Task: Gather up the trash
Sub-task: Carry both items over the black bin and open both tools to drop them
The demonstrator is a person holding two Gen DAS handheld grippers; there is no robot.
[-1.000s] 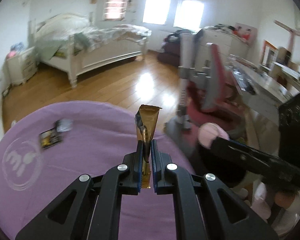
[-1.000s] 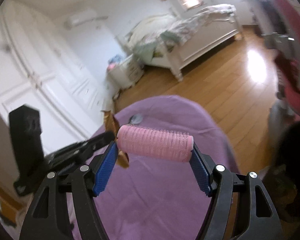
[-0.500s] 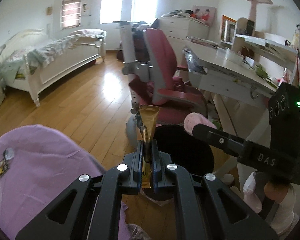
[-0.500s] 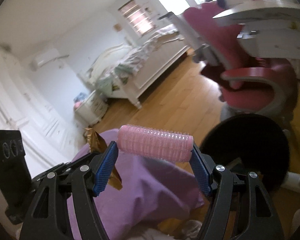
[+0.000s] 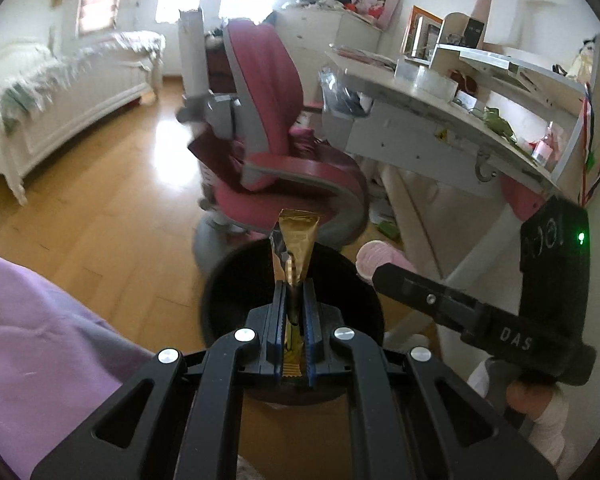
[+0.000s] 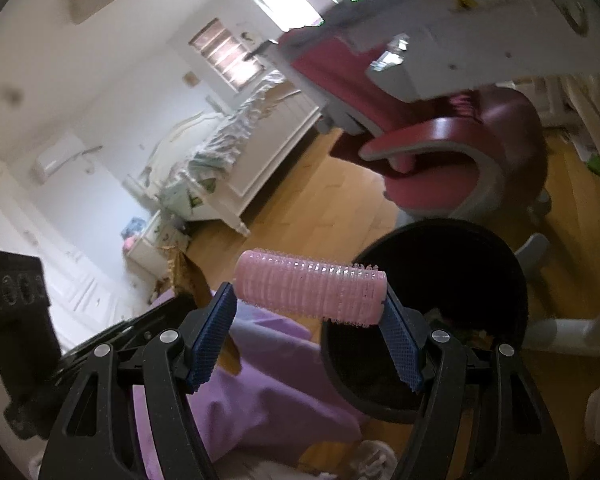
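Black bin [image 5: 236, 280] now fills both views; left gripper [image 5: 292, 300] pinches wrapper [image 5: 296, 240], right gripper [image 6: 308, 316] clamps roller [image 6: 310, 290]: release follows.

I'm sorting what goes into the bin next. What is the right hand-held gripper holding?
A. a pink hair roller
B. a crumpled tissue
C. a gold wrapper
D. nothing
A: in the right wrist view the right hand-held gripper has a pink hair roller clamped end to end between its blue pads, near the black bin; the gold wrapper is in the left hand-held gripper.
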